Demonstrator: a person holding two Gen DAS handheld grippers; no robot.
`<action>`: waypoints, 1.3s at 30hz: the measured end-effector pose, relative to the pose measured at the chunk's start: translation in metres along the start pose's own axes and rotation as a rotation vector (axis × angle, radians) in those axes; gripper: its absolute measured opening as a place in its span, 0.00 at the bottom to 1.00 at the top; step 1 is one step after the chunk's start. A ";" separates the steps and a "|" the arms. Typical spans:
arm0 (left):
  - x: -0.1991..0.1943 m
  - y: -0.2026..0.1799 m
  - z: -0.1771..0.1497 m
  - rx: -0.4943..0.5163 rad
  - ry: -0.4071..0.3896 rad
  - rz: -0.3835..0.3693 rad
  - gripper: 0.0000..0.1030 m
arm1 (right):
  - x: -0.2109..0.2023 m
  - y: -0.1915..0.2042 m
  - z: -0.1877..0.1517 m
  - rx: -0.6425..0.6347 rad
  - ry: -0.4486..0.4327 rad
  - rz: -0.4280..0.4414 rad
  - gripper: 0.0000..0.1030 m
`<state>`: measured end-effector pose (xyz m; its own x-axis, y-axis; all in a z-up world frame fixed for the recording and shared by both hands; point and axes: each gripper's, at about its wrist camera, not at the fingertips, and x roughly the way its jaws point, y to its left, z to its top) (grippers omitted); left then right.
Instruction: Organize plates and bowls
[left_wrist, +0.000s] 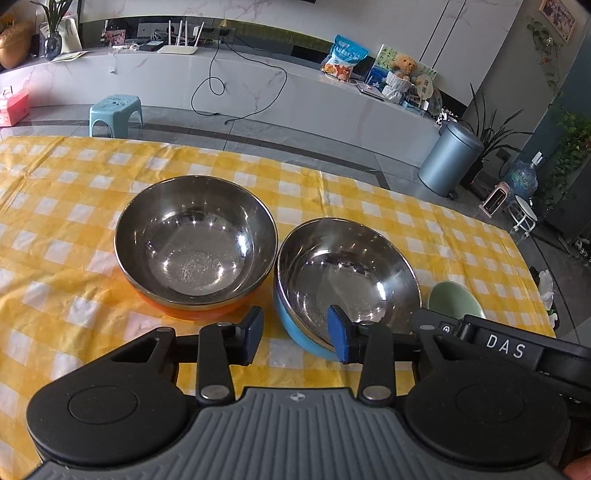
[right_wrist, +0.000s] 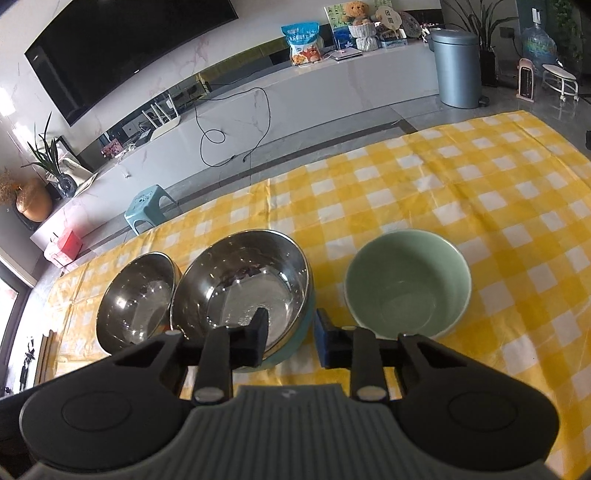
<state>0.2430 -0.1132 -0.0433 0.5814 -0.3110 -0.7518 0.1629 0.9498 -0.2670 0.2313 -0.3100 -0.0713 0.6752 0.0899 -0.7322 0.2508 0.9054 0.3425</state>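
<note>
Right gripper (right_wrist: 290, 338): jaws part-open, straddling the near wall of the blue bowl (right_wrist: 243, 291), one finger inside the steel lining and one outside; whether the pads are pressing the wall cannot be told. In the left view, the left gripper (left_wrist: 297, 338) also stands open, its right pad over the same bowl's near rim, nothing held. The right gripper is judged the better placed to lift. At 10 o'clock from it, the orange bowl (left_wrist: 195, 243) sits just beside the blue one, rims close to touching. At 1 o'clock stands the green bowl (right_wrist: 408, 282), apart. All rest upright on the checked tablecloth (right_wrist: 480, 192). Nesting likely calls for a leftward carry
</note>
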 end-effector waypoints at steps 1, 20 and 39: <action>0.003 -0.001 0.000 -0.003 0.000 0.012 0.44 | 0.004 -0.001 0.002 0.004 0.008 -0.002 0.22; 0.022 -0.013 0.005 0.009 -0.019 0.053 0.18 | 0.025 0.001 0.005 -0.006 0.035 -0.039 0.14; -0.068 -0.008 -0.031 0.002 -0.065 0.022 0.18 | -0.053 0.002 -0.034 0.032 0.014 0.048 0.12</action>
<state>0.1778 -0.1004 -0.0091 0.6351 -0.2872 -0.7171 0.1512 0.9566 -0.2491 0.1726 -0.2990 -0.0522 0.6776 0.1389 -0.7222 0.2402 0.8864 0.3958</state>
